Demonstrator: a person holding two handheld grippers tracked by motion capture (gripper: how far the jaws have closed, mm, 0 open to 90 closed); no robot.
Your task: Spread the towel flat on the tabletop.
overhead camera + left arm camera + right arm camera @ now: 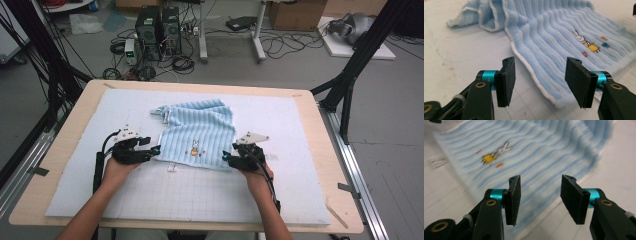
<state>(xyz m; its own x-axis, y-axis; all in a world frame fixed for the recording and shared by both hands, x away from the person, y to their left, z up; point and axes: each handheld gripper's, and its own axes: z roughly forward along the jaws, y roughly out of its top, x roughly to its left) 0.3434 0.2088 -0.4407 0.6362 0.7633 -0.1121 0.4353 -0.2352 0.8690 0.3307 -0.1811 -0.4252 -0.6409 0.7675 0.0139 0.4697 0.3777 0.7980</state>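
- So, my left claw (156, 148) gapes wide, empty; blue bunny towel (200, 132) edge just ahead, inward.
- My right claw (225, 156) likewise, equally near, towel's long axis running away.

A towel (200, 132) lies on a mat (280, 190) that covers most of the desk (320, 125), with its far left corner bunched up. The left gripper (154, 149) sits just beside the towel's near left corner, the right gripper (226, 156) just beside its near right corner. A tag (171, 169) lies on the mat just before the near edge.
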